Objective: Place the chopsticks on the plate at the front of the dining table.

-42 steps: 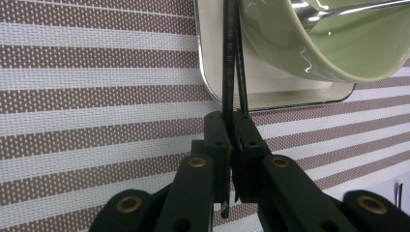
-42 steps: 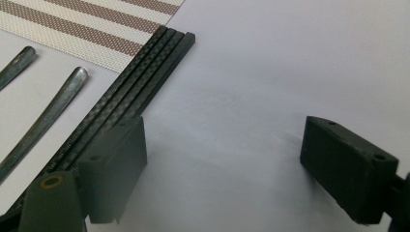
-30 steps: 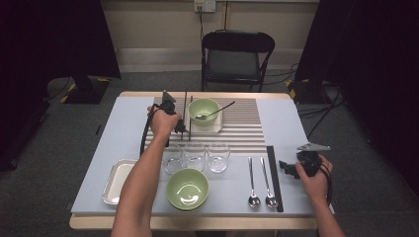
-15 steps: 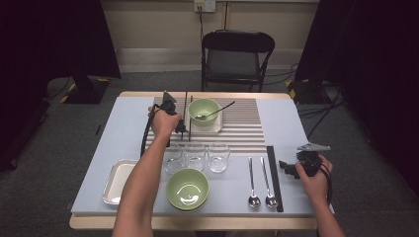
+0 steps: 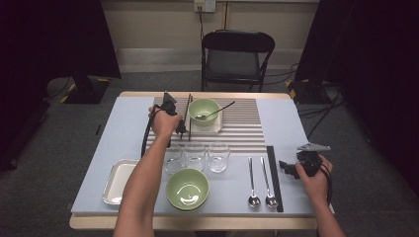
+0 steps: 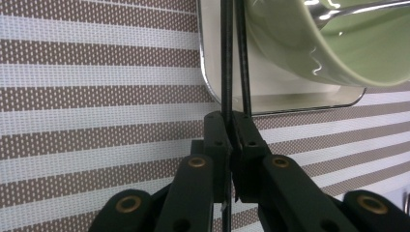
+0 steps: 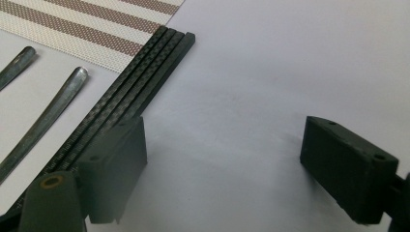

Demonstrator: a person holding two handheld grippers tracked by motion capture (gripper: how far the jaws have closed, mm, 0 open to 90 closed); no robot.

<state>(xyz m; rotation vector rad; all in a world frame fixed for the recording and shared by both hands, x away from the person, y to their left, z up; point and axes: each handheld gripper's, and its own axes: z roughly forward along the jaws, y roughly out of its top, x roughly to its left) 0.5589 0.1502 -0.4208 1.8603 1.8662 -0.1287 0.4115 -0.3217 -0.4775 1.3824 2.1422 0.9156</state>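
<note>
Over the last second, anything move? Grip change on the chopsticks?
No visible change. The left gripper stays shut on the pair of black chopsticks beside the green bowl on the striped mat, in the same spot as a second ago. The right gripper stays open at the table's right edge next to the black strips. Glasses, spoons, front bowl and tray are where they were.

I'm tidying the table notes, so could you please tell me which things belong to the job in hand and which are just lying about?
In the job:
left gripper, shut on the chopsticks
tray beside them

Lying about:
near green bowl
three glasses
two spoons
empty tray
black strip
</note>
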